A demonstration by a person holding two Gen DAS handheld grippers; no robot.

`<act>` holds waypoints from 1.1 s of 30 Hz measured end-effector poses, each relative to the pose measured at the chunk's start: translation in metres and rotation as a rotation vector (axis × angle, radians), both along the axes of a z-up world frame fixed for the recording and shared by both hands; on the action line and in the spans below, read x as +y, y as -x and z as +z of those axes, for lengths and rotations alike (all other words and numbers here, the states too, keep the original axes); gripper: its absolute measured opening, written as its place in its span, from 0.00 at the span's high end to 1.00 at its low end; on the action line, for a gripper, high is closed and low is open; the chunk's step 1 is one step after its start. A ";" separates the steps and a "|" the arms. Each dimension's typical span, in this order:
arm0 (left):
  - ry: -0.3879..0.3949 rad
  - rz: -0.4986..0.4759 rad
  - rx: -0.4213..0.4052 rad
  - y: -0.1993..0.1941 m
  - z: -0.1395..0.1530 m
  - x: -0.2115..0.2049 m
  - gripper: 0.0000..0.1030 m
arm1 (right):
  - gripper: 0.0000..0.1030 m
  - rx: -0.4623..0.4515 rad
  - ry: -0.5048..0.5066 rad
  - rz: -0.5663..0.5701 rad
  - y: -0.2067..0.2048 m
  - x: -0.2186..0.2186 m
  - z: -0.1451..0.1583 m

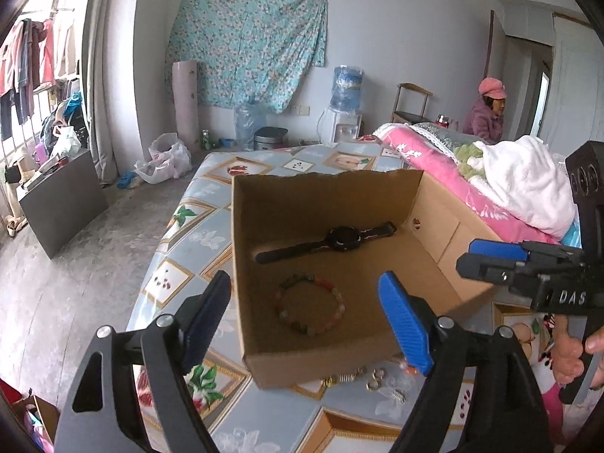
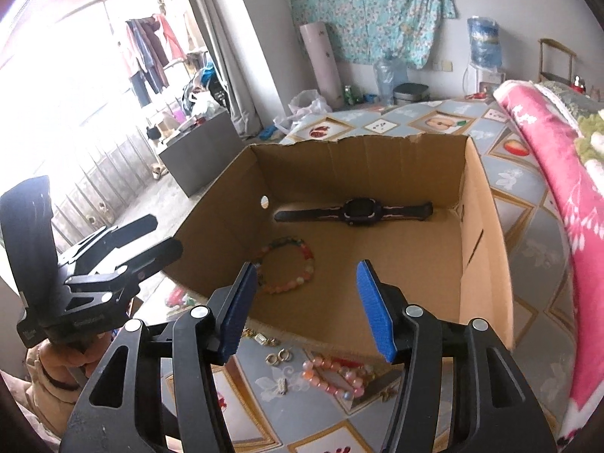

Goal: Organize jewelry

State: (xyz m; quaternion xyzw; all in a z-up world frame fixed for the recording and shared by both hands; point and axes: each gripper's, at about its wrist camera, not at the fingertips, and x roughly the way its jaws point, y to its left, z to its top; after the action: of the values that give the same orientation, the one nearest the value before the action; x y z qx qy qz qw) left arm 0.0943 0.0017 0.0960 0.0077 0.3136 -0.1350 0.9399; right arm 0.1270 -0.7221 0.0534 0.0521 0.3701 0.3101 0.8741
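Left wrist view: the left gripper (image 1: 305, 315) is wide open and holds nothing. It hangs over the near wall of the cardboard box (image 1: 434, 234). Inside the box a black watch (image 1: 332, 241) lies near the far wall, and a bead bracelet (image 1: 311, 305) lies closer to the near wall. Small gold rings (image 1: 373, 377) sit on the bed just outside the box.

Right wrist view: the right gripper (image 2: 307, 309) is wide open too, with nothing in it, above the box's near wall. A pink bead bracelet (image 2: 332, 375) lies on the bed just outside the box.
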 end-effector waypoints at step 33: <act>0.001 -0.005 0.202 0.059 -0.098 -0.010 0.22 | 0.48 0.192 0.022 0.047 0.069 -0.006 -0.088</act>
State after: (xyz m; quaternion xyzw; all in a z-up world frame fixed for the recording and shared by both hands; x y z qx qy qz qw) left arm 0.0358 -0.0078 -0.0016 -0.0057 0.4065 -0.1374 0.9033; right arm 0.0583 -0.7283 -0.0342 0.0630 0.4566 0.3201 0.8277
